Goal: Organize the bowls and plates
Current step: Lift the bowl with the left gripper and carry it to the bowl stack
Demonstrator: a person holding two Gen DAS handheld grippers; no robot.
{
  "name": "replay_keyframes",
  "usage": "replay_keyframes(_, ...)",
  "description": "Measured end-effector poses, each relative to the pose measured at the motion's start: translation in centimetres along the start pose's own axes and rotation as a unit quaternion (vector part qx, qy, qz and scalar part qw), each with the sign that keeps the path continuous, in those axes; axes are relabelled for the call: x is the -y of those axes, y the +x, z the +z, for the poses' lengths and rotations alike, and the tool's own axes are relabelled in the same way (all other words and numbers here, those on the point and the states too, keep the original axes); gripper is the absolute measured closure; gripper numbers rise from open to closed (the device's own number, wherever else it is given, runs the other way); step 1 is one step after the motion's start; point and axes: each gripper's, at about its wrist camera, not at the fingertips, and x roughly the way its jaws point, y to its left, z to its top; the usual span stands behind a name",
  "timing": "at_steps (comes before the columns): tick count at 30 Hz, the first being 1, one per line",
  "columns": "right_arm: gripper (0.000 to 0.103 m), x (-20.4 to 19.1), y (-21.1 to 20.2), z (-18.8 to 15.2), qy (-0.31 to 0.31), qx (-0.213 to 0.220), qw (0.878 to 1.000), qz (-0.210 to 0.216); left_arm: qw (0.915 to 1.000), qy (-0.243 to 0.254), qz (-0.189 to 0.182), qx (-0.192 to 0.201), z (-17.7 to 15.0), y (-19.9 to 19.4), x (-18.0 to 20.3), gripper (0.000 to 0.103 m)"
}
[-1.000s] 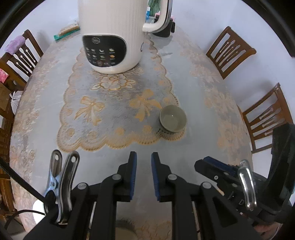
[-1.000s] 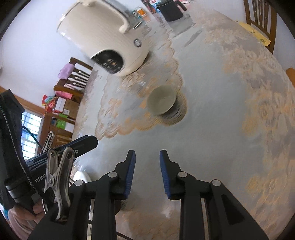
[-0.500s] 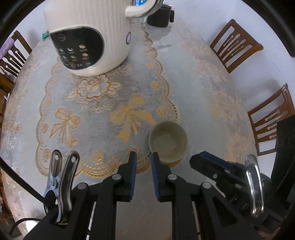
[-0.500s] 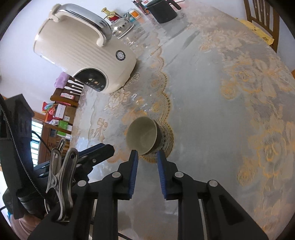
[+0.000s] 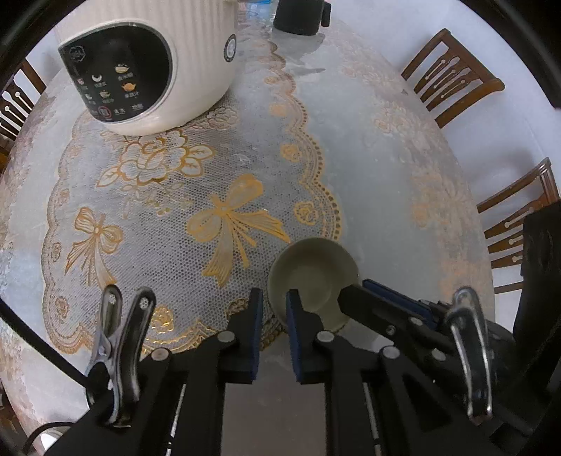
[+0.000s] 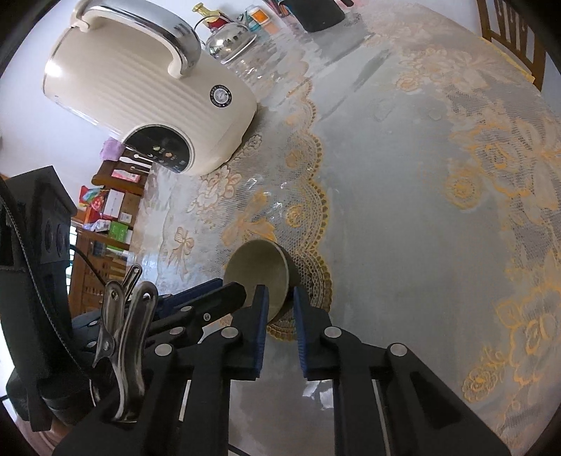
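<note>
Plainly, a small round bowl [image 5: 315,270] of dull sage green, paler within and unmarked, was seen on the table [image 5: 385,182], set at the scalloped near edge of a gold-patterned lace mat [image 5: 157,217]. Its rim was taken between the pads of the left tongs [image 5: 274,301], one finger outside the wall and one inside. The same rim was gripped further round by the right tongs [image 6: 280,298], likewise astride the wall. Both pairs had just been closing and were clenched on the bowl, their tips nearly touching each other over it.

Well apart, at the far end of the mat, a cream ribbed appliance [image 5: 196,52] with a dark control panel was stood, and beyond it a dark jug [image 5: 298,17] and a glass pot [image 6: 231,42]. Wooden chairs [image 5: 452,73] were drawn up round the table. Nothing lay between the bowl and those things.

The bowl was kept upright, mouth upward; being round, it was given no long axis.
</note>
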Motion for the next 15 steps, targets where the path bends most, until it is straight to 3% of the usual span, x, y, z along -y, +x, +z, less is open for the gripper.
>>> replay_keyframes(15, 0.088, -0.8, 0.0, -0.5, -0.005, -0.001, 1.000, 0.012, 0.9998, -0.002, 0.011, 0.019, -0.4, -1.7, -0.1, 0.092)
